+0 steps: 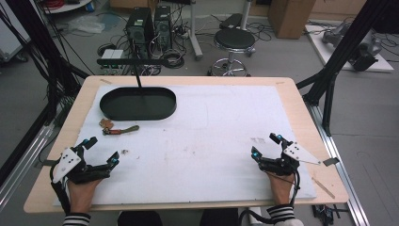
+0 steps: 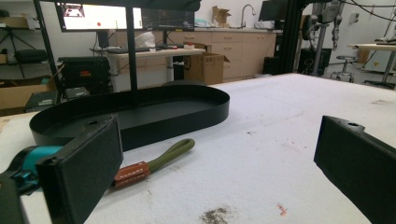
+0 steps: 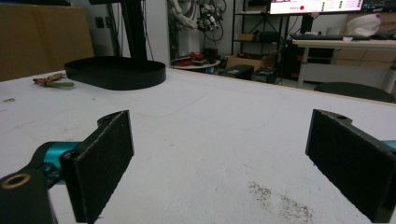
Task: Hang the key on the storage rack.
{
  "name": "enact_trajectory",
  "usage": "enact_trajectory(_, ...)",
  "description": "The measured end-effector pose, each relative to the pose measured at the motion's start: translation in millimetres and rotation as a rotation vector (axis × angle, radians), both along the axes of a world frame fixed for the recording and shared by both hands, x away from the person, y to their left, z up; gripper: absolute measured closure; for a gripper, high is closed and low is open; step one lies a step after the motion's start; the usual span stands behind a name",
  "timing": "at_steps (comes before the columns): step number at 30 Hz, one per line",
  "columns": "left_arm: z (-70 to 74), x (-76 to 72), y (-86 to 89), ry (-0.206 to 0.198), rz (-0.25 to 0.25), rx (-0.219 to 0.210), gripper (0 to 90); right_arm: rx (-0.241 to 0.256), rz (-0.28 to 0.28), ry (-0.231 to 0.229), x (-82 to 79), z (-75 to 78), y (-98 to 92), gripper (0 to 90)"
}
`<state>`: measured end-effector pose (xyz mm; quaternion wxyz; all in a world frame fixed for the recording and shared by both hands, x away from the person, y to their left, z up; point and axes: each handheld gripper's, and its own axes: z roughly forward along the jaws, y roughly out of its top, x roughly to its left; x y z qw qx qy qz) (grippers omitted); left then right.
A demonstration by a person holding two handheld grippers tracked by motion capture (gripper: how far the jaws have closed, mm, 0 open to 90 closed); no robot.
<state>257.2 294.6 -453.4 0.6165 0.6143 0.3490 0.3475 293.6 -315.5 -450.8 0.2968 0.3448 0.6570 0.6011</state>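
- Claws, left gripper (image 1: 100, 151) and right gripper (image 1: 265, 145), both spread wide, pinching nothing; we rest at the start
- next we likely reach the strap (image 2: 154, 162) beside the tray (image 2: 205, 112)

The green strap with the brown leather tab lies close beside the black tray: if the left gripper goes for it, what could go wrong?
1. The strap lies flat on the white mat, so the open left gripper may scrape the mat or slip off it.
2. The oval tray stands close behind it; the fingers could bump its wall.
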Motion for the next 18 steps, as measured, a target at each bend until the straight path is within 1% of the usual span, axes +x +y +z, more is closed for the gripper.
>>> enact_trajectory(4, 0.3, 0.9, 0.0, 0.01, 0.0, 0.002, 1.7, 0.008, 0.0, 0.002, -0.1, 0.0, -0.4, 6.8)
enact_trajectory(6, 0.6, 1.5, -0.1, 0.016, -0.001, 0.003, 1.7, 0.005, -0.001, -0.006, -0.1, -0.2, -0.3, 6.8)
enact_trajectory(10, 0.7, 1.8, 0.1, 0.019, 0.0, 0.005, 1.7, 0.005, -0.001, -0.004, -0.2, -0.1, -0.3, 6.8)
enact_trajectory(11, 0.7, 2.3, -0.1, 0.021, 0.0, -0.001, 1.7, 0.006, -0.001, -0.002, -0.3, 0.0, -0.4, 6.8)
enact_trajectory(15, 1.0, 2.7, 0.4, 0.029, -0.001, -0.003, 1.7, 0.002, 0.0, -0.005, -0.4, 0.0, 0.2, 6.8)
enact_trajectory(18, 1.1, 2.9, 1.0, 0.027, -0.006, -0.008, 1.7, 0.0, 0.0, -0.001, -0.9, 0.0, 0.7, 6.8)
